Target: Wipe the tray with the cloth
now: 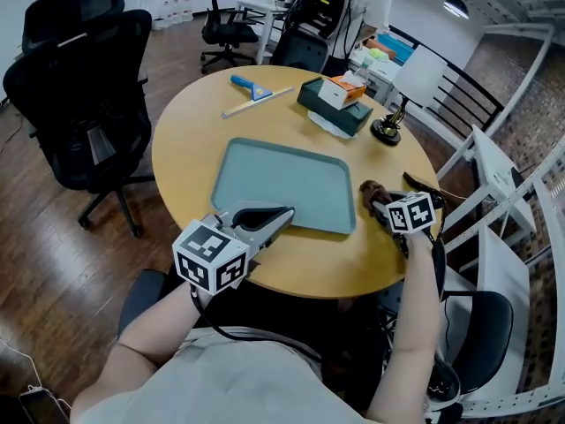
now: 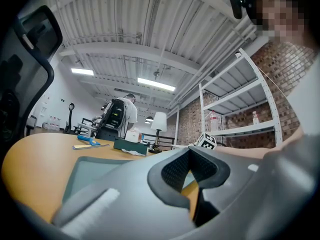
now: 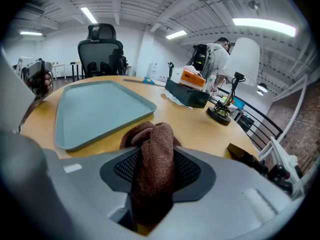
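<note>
Over the tray (image 1: 282,184) the way is open. Past its far edge stand a tissue box (image 1: 331,109), a blue scraper (image 1: 252,87) and a lamp base (image 1: 386,132); the counter (image 1: 181,157) to its left lies free.

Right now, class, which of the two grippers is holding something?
The right gripper, clamped on the brown cloth; the left gripper has its jaws together with nothing between them.

I see bright, even light from ceiling strips (image 2: 156,84); both gripper views bend and darken at their edges.
</note>
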